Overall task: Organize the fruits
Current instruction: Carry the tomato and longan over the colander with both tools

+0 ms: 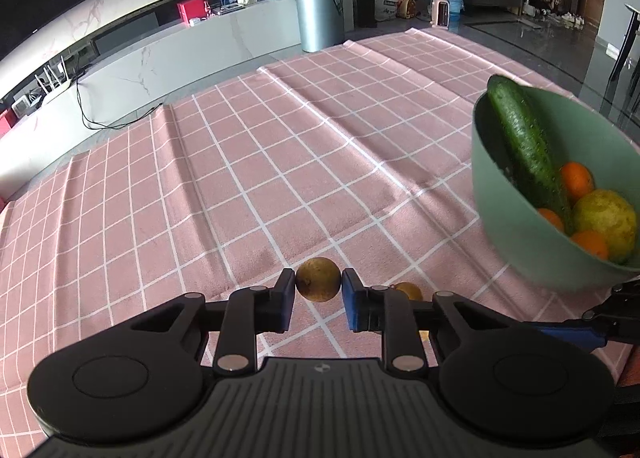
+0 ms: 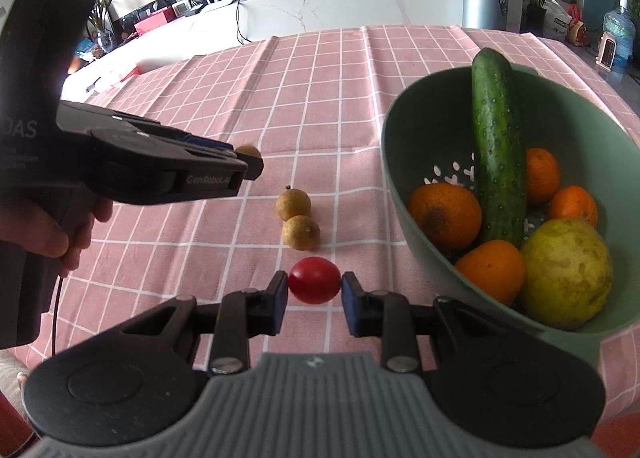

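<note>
Two pieces of fruit are gripped at once, one in each gripper, and the green bowl (image 2: 404, 185) is the landmark for everything here. The left gripper (image 1: 318, 285) is closed on a small brown fruit (image 1: 318, 280), pinched squarely between the two pads with nothing of a gap seen on either side. The right gripper (image 2: 314, 285) is closed just as snugly on a small red tomato (image 2: 314, 280), held at its widest part. Both fruits are round, so no long axis has to be minded.

The relation that counts: the bowl is seen to the right of both sets of jaws. From the right gripper it lies just beside, its near rim close to the right pad; from the left gripper it lies further off, to the right and a little ahead. The right hand is judged the nearer, so the tomato would probably be delivered first, lifted over the rim.

Inside the bowl a cucumber (image 2: 498, 145) is leaned against the far wall, with several oranges (image 2: 444, 215) and a yellow-green pear (image 2: 566, 272) around it; room is left at the near side.

Two more brown fruits (image 2: 298, 221) are left touching each other on the pink checked cloth (image 2: 340, 97), to the left of the bowl, between the two grippers.
</note>
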The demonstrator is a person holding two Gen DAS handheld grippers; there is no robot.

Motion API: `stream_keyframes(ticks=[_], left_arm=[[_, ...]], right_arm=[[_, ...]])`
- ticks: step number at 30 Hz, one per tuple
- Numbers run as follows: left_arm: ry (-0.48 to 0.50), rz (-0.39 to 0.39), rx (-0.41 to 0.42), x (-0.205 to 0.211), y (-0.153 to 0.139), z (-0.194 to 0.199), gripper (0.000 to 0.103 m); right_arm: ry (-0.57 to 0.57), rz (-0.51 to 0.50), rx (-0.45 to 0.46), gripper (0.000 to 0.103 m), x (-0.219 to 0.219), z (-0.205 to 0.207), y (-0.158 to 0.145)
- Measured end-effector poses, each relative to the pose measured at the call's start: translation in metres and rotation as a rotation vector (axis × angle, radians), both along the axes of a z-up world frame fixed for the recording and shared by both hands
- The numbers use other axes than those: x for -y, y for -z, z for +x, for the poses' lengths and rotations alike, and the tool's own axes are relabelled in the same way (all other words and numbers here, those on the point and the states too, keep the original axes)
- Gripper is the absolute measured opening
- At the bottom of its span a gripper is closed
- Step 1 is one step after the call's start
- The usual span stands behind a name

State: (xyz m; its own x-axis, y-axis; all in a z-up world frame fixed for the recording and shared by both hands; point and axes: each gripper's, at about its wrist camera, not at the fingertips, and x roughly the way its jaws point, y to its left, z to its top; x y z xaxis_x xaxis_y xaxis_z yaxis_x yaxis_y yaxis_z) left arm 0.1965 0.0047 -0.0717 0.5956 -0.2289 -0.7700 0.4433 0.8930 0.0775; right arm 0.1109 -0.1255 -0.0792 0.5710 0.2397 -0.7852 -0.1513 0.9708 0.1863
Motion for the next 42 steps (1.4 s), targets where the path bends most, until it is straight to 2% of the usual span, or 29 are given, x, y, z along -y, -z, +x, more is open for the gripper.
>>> stream_keyframes(ticks=[4,9,14,19,24,30,36,42], left_arm=[[0.015,-0.066,0.022,0.003,-0.023,-0.021,0.028],[0.061,-0.097,0.039,0.019,-0.042,-0.042,0.028],[0.1,-0.145,0.027,0.039,-0.053,-0.056,0.028],[0.143,-0.146,0.037,0.067,-0.061,-0.066,0.028],[0.195,-0.15,0.034,0.097,-0.062,-0.067,0.028],[0.262,-0.129,-0.003,0.135,-0.056,-0.059,0.028],[0.314,-0.099,-0.028,0.16,-0.041,-0.047,0.028],[0.319,-0.086,-0.061,0.167,-0.032,-0.036,0.028]], right_arm=[[-0.021,-0.002,0.024,0.025,0.002,-0.014,-0.011],[-0.021,0.009,0.092,0.025,0.012,-0.033,-0.034],[0.016,0.012,0.158,0.025,0.032,-0.053,-0.057],[0.092,-0.014,0.205,0.025,0.064,-0.062,-0.071],[0.208,-0.033,0.205,0.025,0.113,-0.054,-0.071],[0.293,-0.003,0.205,0.025,0.156,-0.048,-0.068],[0.287,0.032,0.216,0.025,0.171,-0.042,-0.063],[0.272,0.031,0.211,0.025,0.18,-0.031,-0.059]])
